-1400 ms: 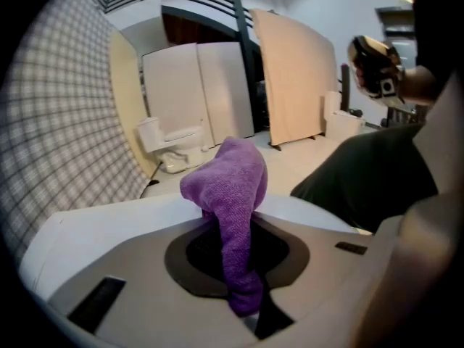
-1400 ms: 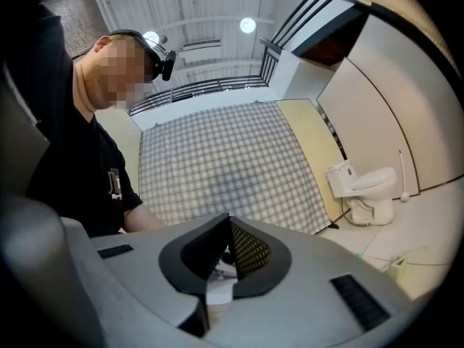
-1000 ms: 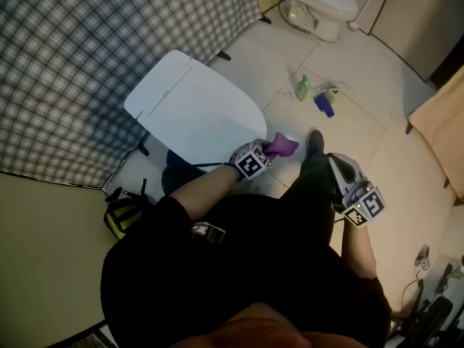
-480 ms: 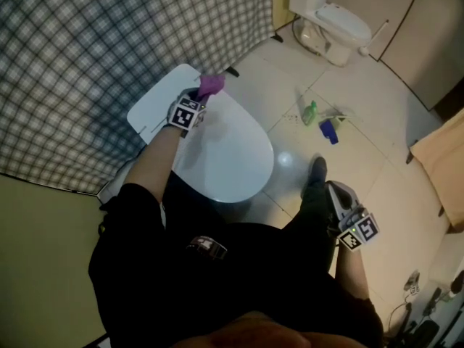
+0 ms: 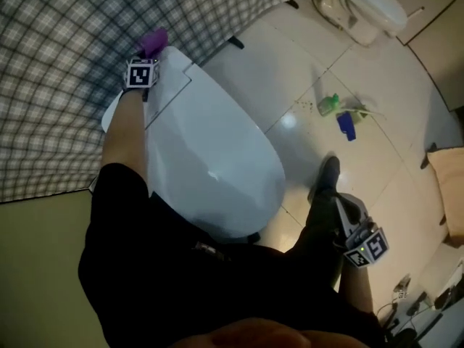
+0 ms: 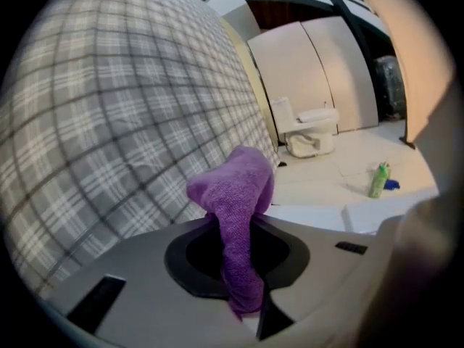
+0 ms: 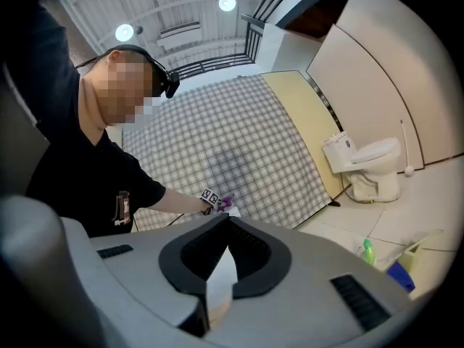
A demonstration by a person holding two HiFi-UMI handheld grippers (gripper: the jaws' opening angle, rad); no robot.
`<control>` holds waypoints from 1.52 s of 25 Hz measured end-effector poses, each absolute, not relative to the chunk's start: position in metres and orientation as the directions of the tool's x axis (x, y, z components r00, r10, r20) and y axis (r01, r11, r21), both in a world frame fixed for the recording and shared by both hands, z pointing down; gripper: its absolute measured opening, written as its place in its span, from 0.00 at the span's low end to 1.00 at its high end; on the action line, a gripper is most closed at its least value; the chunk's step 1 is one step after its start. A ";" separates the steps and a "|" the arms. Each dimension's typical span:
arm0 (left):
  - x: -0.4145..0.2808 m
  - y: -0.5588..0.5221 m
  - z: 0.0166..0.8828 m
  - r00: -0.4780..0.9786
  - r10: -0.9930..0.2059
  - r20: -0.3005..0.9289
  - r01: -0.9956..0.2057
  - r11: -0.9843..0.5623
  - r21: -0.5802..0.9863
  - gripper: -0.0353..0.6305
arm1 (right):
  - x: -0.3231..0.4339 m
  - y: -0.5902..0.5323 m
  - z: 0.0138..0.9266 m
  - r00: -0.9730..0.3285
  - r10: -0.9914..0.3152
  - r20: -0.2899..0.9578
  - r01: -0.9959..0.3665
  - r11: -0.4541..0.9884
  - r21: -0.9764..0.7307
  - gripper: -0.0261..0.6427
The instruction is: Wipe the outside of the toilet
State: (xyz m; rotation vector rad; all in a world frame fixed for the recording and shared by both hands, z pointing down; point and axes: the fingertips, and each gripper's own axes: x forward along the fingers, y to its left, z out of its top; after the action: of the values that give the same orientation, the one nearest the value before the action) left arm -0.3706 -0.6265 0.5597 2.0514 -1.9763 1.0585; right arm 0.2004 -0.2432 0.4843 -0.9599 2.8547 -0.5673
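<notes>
A big white toilet (image 5: 210,143) with its lid down fills the middle of the head view. My left gripper (image 5: 148,58) is at its back left corner, next to the plaid curtain, shut on a purple cloth (image 5: 154,40). In the left gripper view the cloth (image 6: 239,209) hangs bunched from my left gripper (image 6: 239,227), just above the toilet's white rear edge (image 6: 341,212). My right gripper (image 5: 348,223) hangs low by the person's right leg, away from the toilet. In its own view my right gripper (image 7: 226,223) is shut with nothing in it.
A plaid curtain (image 5: 65,56) stands right behind the toilet. A second toilet (image 5: 359,2) sits at the far wall. A green bottle (image 5: 330,104) and a blue object (image 5: 346,125) lie on the tiled floor. The person's shoe (image 5: 324,176) is beside the toilet.
My left gripper has carried the purple cloth from the toilet's front, over the lid, to its back corner by the curtain. The right gripper has stayed low at the person's side.
</notes>
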 end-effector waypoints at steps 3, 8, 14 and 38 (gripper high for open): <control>-0.365 -0.660 0.584 -0.077 -0.820 0.568 -0.901 -0.186 -0.392 0.14 | 0.201 -0.270 0.491 -0.806 -0.592 0.030 -0.556 0.738 -0.382 0.03; -0.314 -0.644 0.604 0.027 -0.804 0.594 -0.873 -0.309 -0.377 0.14 | 0.207 -0.270 0.497 -0.811 -0.585 0.027 -0.546 0.740 -0.393 0.03; -0.214 -0.564 0.615 0.073 -0.795 0.602 -0.817 -0.394 -0.421 0.14 | 0.211 -0.221 0.472 -0.793 -0.607 -0.056 -0.541 0.744 -0.392 0.03; 0.067 -0.195 0.602 0.579 -0.590 0.564 -0.623 -0.765 -0.161 0.14 | 0.245 -0.030 0.394 -0.755 -0.637 -0.155 -0.604 0.768 -0.212 0.03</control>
State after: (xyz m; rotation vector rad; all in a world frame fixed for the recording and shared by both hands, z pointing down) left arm 0.0675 -0.1952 0.6024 2.7419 -1.0544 0.9474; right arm 0.2452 -0.0304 0.3938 -0.9771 2.7453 -0.2186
